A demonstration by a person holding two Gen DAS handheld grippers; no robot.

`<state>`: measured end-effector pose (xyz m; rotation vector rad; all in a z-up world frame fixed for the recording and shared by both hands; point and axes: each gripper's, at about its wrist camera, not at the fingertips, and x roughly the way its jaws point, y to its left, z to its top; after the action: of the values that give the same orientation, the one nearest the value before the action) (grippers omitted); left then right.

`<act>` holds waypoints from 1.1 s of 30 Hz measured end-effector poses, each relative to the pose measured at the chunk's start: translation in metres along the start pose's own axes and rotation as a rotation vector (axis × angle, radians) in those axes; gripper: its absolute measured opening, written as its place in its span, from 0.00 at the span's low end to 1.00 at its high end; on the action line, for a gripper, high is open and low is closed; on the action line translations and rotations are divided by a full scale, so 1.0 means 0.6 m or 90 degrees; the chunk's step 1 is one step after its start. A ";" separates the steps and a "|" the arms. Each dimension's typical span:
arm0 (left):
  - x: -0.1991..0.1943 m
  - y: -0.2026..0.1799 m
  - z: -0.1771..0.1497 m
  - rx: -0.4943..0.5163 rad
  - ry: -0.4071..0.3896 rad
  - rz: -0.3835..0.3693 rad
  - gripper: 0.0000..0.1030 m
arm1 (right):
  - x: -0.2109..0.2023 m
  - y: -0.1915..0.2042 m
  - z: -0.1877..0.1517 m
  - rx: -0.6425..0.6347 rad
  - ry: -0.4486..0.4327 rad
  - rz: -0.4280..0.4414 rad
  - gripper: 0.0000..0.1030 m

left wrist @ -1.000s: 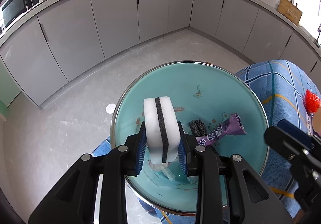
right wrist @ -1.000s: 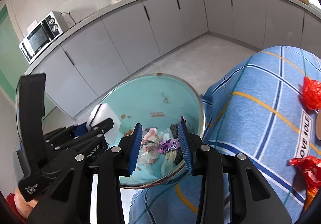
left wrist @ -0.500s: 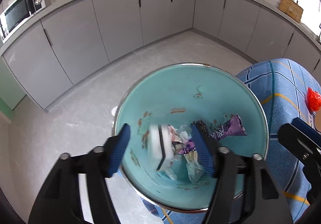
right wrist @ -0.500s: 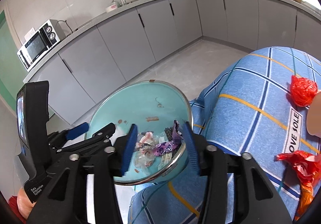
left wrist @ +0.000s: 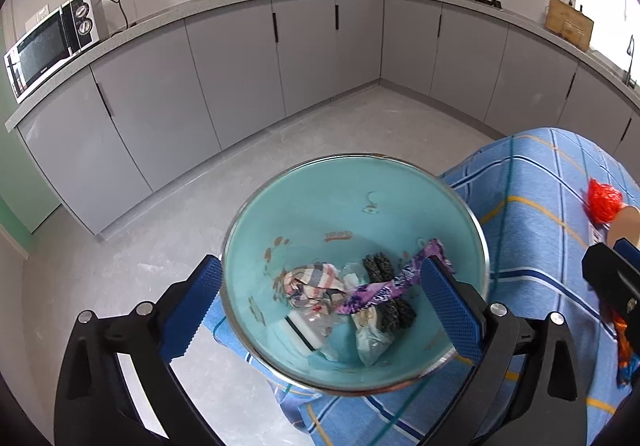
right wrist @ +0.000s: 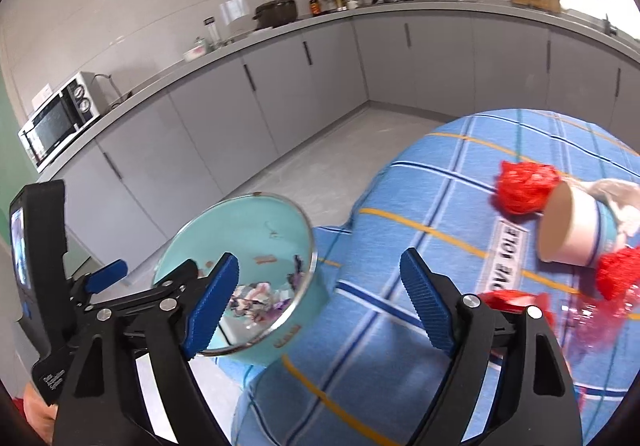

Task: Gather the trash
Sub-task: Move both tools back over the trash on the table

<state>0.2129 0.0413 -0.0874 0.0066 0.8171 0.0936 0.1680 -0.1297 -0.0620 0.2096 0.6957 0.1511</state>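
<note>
Trash is piling in the round turquoise metal basin (left wrist: 304, 206) at the desk's corner; red crumpled wrappers (right wrist: 524, 186) are waiting (both tongs opening, empty).

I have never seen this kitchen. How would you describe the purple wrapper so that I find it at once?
Start at the table with the blue checked cloth; at its edge stands a turquoise basin with a metal rim. Inside, on the heap of trash, lies the purple wrapper. It alone is long, twisted and shiny purple, draped across a dark scrubber and a crumpled plaid paper.
</note>
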 end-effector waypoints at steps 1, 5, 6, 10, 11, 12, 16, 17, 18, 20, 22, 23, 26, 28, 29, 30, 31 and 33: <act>-0.004 -0.006 -0.001 0.002 0.000 -0.001 0.94 | -0.005 -0.005 0.000 0.003 0.001 -0.007 0.80; -0.016 -0.025 -0.007 0.010 0.002 -0.005 0.94 | -0.024 -0.029 -0.002 0.019 -0.006 -0.035 0.81; -0.019 -0.028 -0.007 0.011 0.001 -0.006 0.94 | -0.028 -0.035 -0.002 0.022 -0.007 -0.042 0.81; -0.036 -0.050 -0.011 0.023 -0.007 -0.013 0.94 | -0.053 -0.066 -0.007 0.035 -0.022 -0.071 0.81; -0.040 -0.057 -0.012 0.027 -0.009 -0.017 0.94 | -0.059 -0.074 -0.009 0.037 -0.026 -0.075 0.81; -0.045 -0.065 -0.014 0.033 -0.010 -0.021 0.94 | -0.066 -0.083 -0.009 0.040 -0.030 -0.081 0.81; -0.061 -0.105 -0.021 0.061 -0.014 -0.049 0.94 | -0.098 -0.123 -0.012 0.058 -0.051 -0.111 0.81; -0.064 -0.114 -0.022 0.067 -0.014 -0.054 0.94 | -0.104 -0.133 -0.012 0.064 -0.054 -0.116 0.81; -0.069 -0.128 -0.024 0.076 -0.016 -0.064 0.94 | -0.113 -0.145 -0.013 0.071 -0.058 -0.122 0.81; -0.077 -0.148 -0.027 0.092 -0.017 -0.078 0.94 | -0.136 -0.175 -0.017 0.086 -0.074 -0.146 0.81; -0.084 -0.171 -0.032 0.105 -0.012 -0.099 0.94 | -0.160 -0.206 -0.025 0.099 -0.086 -0.171 0.81; -0.086 -0.180 -0.033 0.107 -0.007 -0.109 0.94 | -0.171 -0.220 -0.030 0.106 -0.091 -0.184 0.81; -0.091 -0.205 -0.040 0.112 0.003 -0.139 0.94 | -0.198 -0.266 -0.047 0.126 -0.097 -0.223 0.81; -0.094 -0.222 -0.045 0.118 0.008 -0.150 0.94 | -0.210 -0.290 -0.059 0.143 -0.097 -0.238 0.81; -0.096 -0.231 -0.047 0.122 0.009 -0.155 0.94 | -0.216 -0.306 -0.067 0.153 -0.095 -0.247 0.81; -0.099 -0.245 -0.051 0.133 0.011 -0.163 0.94 | -0.219 -0.315 -0.072 0.158 -0.093 -0.254 0.81; -0.100 -0.254 -0.053 0.140 0.013 -0.167 0.94 | -0.222 -0.328 -0.078 0.166 -0.089 -0.261 0.81; -0.104 -0.275 -0.059 0.155 0.015 -0.177 0.94 | -0.227 -0.345 -0.088 0.180 -0.085 -0.265 0.81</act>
<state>0.1580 -0.1297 -0.0730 0.1204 0.8416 -0.2692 0.0446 -0.3509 -0.0674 0.3369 0.6128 -0.3586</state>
